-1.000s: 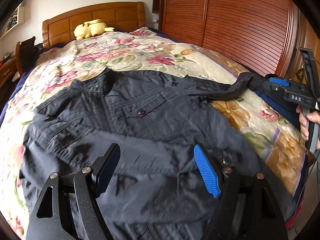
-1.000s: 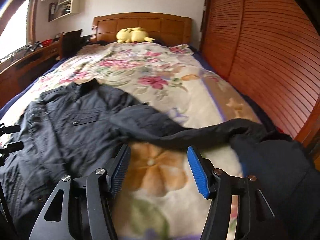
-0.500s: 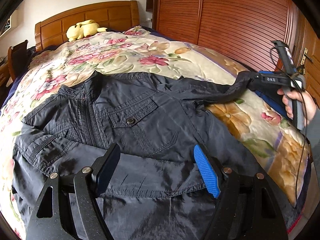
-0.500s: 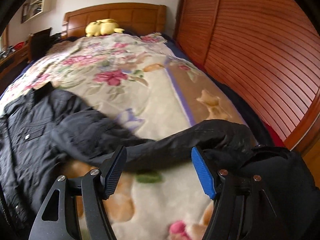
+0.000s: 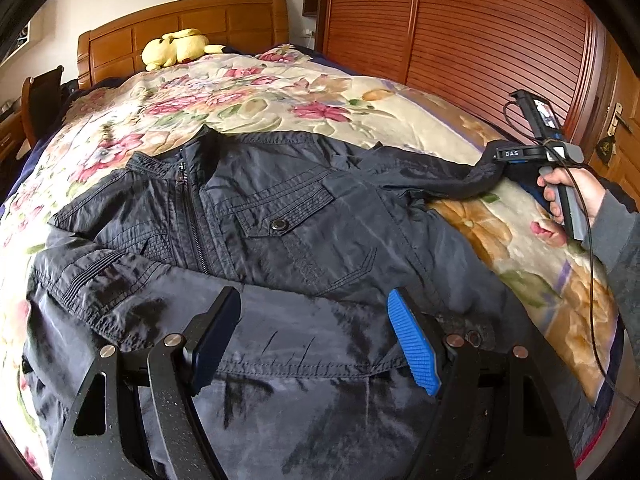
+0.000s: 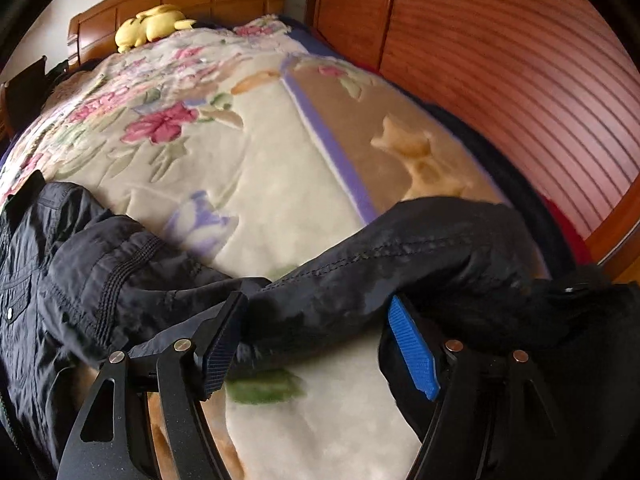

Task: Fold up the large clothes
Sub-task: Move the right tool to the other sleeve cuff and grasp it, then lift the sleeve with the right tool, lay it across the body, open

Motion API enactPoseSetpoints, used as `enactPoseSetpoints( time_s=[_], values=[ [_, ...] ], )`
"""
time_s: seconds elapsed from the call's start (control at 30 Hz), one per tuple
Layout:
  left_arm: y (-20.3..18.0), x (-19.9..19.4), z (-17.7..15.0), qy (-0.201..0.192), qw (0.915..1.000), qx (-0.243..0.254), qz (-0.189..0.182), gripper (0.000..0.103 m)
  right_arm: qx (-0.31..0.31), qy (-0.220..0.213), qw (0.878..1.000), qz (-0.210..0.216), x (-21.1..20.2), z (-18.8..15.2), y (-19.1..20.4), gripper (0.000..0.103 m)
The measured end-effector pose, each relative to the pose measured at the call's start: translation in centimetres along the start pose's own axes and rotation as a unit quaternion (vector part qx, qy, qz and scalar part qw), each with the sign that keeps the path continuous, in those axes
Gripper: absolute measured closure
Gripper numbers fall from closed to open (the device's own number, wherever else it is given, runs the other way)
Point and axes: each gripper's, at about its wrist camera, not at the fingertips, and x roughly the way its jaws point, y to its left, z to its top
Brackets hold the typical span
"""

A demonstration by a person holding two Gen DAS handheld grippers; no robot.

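On the bed with the cream floral blanket (image 5: 360, 92), a dark navy zip-front jacket of thin crinkled fabric (image 5: 288, 232) lies front-up, collar toward the wooden headboard (image 5: 192, 20), hem nearest the left gripper (image 5: 316, 340). That gripper's fingers (image 5: 412, 344) stand spread over the lower front of the jacket, nothing pinched between them; whether the tips touch the cloth cannot be told. Ahead of them: zip, a buttoned chest pocket, and one sleeve folded across the body. The other sleeve (image 6: 400, 264) runs out to the right of the left fingers, across the blanket to the bed's edge. There the right gripper (image 6: 316, 340), held by a hand (image 5: 568, 188) in a grey cuff, sits low over it. In the right wrist view this sleeve crosses the gap between the black finger and the blue-padded finger (image 6: 412, 352); the jaws, which have just been closing a little, are still parted and the pads do not clearly press the fabric. Right of those fingers, a second heap of dark cloth (image 6: 560, 320) at the bed's edge. Far ahead, a yellow plush toy (image 6: 152, 24) rests by the headboard; slatted reddish-brown wardrobe doors (image 6: 500, 60) line the right side.
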Motion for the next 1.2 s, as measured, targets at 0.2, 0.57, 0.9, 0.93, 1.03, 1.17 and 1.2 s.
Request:
enactPoseSetpoints(
  time_s=[0.2, 0.57, 0.9, 0.93, 1.03, 1.17, 1.2],
  values=[
    [0.9, -1.0, -0.3, -0.005, 0.9999, -0.005, 0.007, 0.026, -0.006, 0.016, 1.000, 0.016, 1.5, 0.4, 0.2, 0.094],
    [2.8, -2.7, -1.4, -0.007, 0.9996, -0.020, 0.020, 0.026, -0.064, -0.181, 0.979, 0.073, -11.5, -1.1, 3.6, 0.096],
    [3.5, -5.4, -1.9, -0.021, 0.9991, -0.023, 0.029, 0.026, -0.112, -0.220, 0.962, 0.115, -17.6, -4.4, 7.0, 0.096],
    [3.6, -5.9, -2.0, -0.024, 0.9990, -0.025, 0.030, 0.026, -0.116, -0.223, 0.961, 0.119, -18.4, -4.7, 7.5, 0.096],
    [4.3, -6.8, -2.4, -0.029, 0.9986, -0.029, 0.035, 0.026, -0.125, -0.232, 0.955, 0.133, -20.2, -5.6, 8.1, 0.096],
    [5.4, -8.4, -3.1, -0.036, 0.9977, -0.037, 0.042, 0.026, -0.144, -0.246, 0.946, 0.155, -22.2, -6.3, 9.5, 0.096],
    [5.8, -8.8, -3.2, -0.039, 0.9975, -0.039, 0.045, 0.026, -0.150, -0.250, 0.943, 0.162, -22.7, -6.5, 9.9, 0.096]
  ],
)
